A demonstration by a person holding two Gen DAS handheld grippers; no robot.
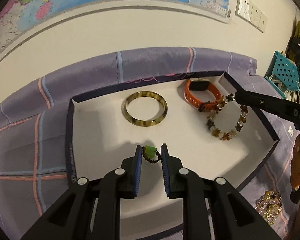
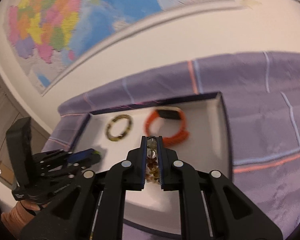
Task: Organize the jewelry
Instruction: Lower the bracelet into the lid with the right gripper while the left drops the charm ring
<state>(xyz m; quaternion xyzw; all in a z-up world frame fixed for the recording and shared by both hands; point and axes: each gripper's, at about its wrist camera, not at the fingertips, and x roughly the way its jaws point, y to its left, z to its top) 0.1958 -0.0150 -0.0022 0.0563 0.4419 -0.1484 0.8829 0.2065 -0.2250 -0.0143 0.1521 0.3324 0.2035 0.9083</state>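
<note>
A white tray with a dark blue rim lies on purple plaid cloth. In it rest a mottled amber bangle and an orange-strapped watch. My left gripper hangs low over the tray's near left part, shut on a small dark cord loop with a green bead. My right gripper reaches in from the right, shut on a brown and clear beaded bracelet that dangles over the tray's right side beside the watch. The right wrist view shows the beads pinched between the pads of the right gripper, with the left gripper at lower left.
Purple plaid cloth covers the surface around the tray. A heap of gold and pink jewelry lies on it at the right. A teal perforated basket stands at far right. The wall with maps is close behind.
</note>
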